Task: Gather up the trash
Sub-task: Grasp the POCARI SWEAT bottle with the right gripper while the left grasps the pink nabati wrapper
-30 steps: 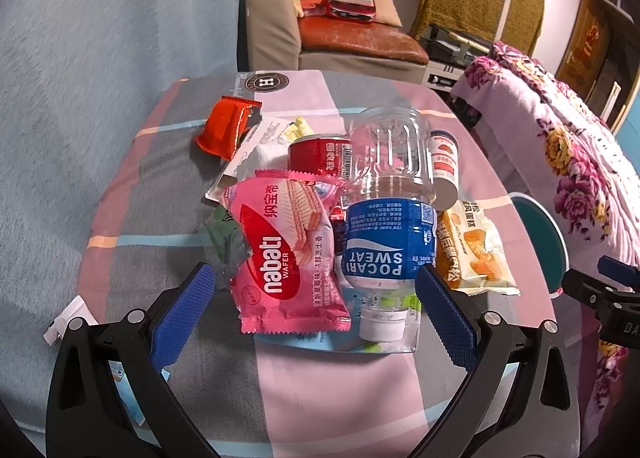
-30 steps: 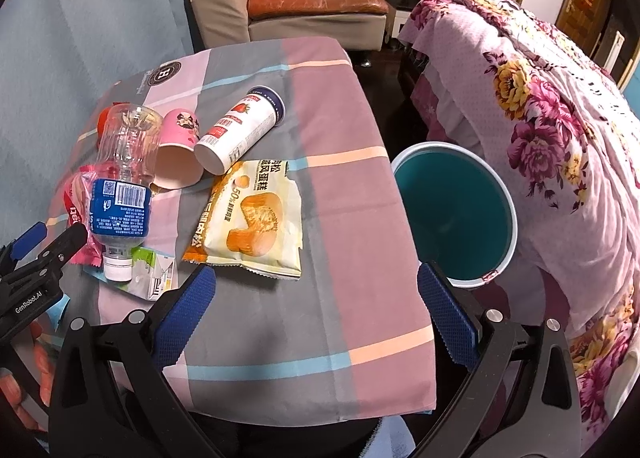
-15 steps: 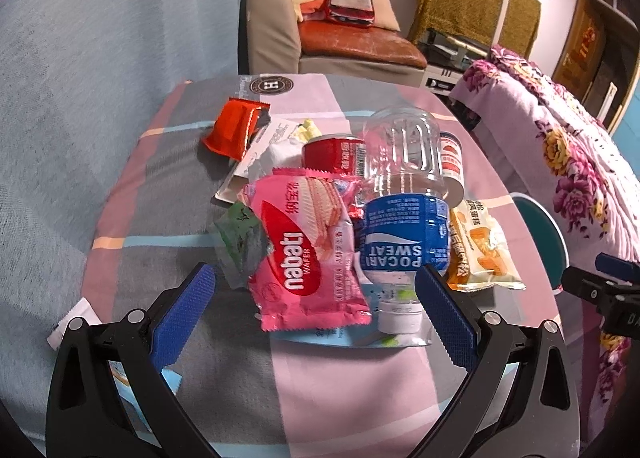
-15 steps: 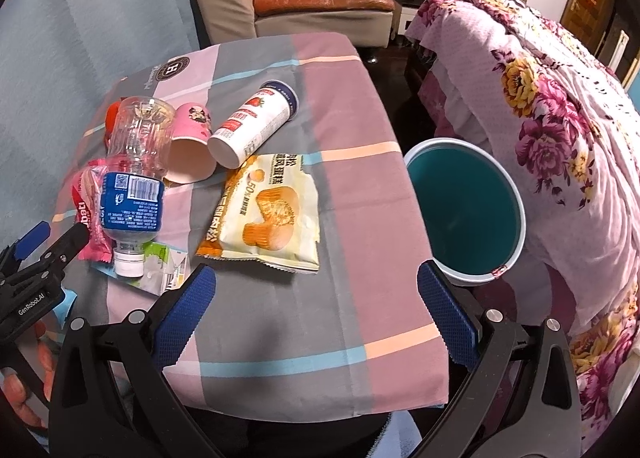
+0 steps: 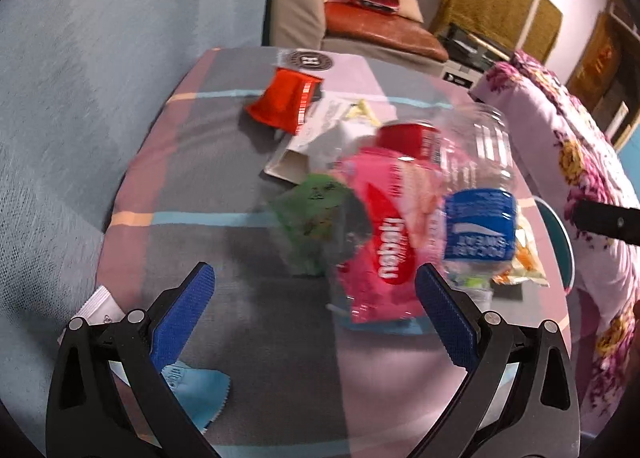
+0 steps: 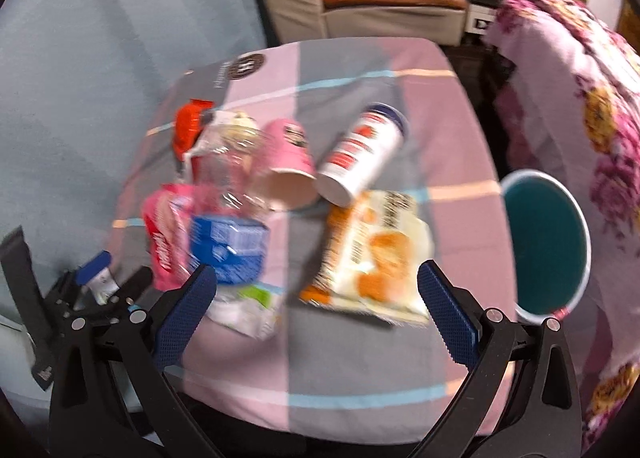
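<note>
On the checked tablecloth (image 6: 360, 358) the litter is lying in a loose heap toward the left side, and both claws are hanging over the near edge with nothing in them. The left gripper (image 5: 314, 316) is spread wide, its blue pads framing the pink wafer packet (image 5: 384, 242) and a crumpled green wrapper (image 5: 316, 214) just beside it; I judge it is lining up on one of those, since they are the nearest pieces. A clear plastic bottle (image 5: 478, 194) with a blue label is lying on its side against the pink packet, with a red can (image 5: 408, 138) behind and an orange-red wrapper (image 5: 286, 102) further back.

The right gripper (image 6: 316, 302) is likewise gaping and unloaded, facing the yellow bread packet (image 6: 376, 254), which is lying flat and alone, so it looks the easy first pick. A pink paper cup (image 6: 290, 170) and a white tube-shaped container (image 6: 362, 154) are resting tipped over, touching each other. The teal bin (image 6: 544, 242) is standing below the table's right edge, mouth up, presumably placed there so pieces can be carried across and dropped in. Both views are blurred.
</note>
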Tool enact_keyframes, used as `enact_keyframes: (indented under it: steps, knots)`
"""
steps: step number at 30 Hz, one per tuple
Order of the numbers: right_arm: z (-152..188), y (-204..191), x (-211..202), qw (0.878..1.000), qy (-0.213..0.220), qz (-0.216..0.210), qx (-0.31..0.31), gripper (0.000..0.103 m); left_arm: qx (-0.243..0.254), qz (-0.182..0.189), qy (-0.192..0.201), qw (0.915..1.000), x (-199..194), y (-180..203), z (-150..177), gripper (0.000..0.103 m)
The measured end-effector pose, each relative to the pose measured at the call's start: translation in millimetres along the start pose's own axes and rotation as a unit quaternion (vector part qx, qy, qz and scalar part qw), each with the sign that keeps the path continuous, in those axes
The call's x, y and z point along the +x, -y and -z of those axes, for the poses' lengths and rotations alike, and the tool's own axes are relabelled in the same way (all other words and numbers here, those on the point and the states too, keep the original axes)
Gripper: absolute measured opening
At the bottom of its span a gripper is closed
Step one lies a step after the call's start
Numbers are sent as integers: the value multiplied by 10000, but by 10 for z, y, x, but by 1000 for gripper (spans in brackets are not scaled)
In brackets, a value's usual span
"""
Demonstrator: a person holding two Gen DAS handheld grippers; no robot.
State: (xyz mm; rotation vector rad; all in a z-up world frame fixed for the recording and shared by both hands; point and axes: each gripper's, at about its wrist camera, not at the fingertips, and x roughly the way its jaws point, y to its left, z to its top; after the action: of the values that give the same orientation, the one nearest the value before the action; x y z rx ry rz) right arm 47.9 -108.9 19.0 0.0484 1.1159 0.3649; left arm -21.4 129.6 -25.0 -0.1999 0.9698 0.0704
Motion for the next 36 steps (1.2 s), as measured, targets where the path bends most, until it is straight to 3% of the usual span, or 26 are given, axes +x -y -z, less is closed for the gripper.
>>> enact_keyframes:
  steps: [9,12,14,16,24,26,34,36]
  knots:
    - [-306,-329,451,9987,-332,-342,-168,94,-161,324,-92,9993,66,-173,-19,100]
    - [-325,-344,574,9979,-467,-434,-107,85,-235,506,-139,9983,83,-192,-21,100]
    - [-308,-337,628,9964,-598,-591,-40,69,-269,659,-205,9973,109,-196,-20,100]
    - [-299,-333,653,9945,-639,-826,44,61,-279,725,-242,9967,137,-183,-26,100]
    - [-239,-267,415,9944,-460,-956,3,60,-44,929,-115,9956,95,47,-92,100]
    - [-230,-193,285,9947,-360,-967,20,60,100,963,-84,9953,83,146,-116,93]
    - [-125,141,26,9947,-165,-993,226,60,440,515,-270,9973,349,394,-228,89]
    - [-93,218,-15,9944,-131,-1014,275,59,443,581,-365,9967,424,424,-234,80]
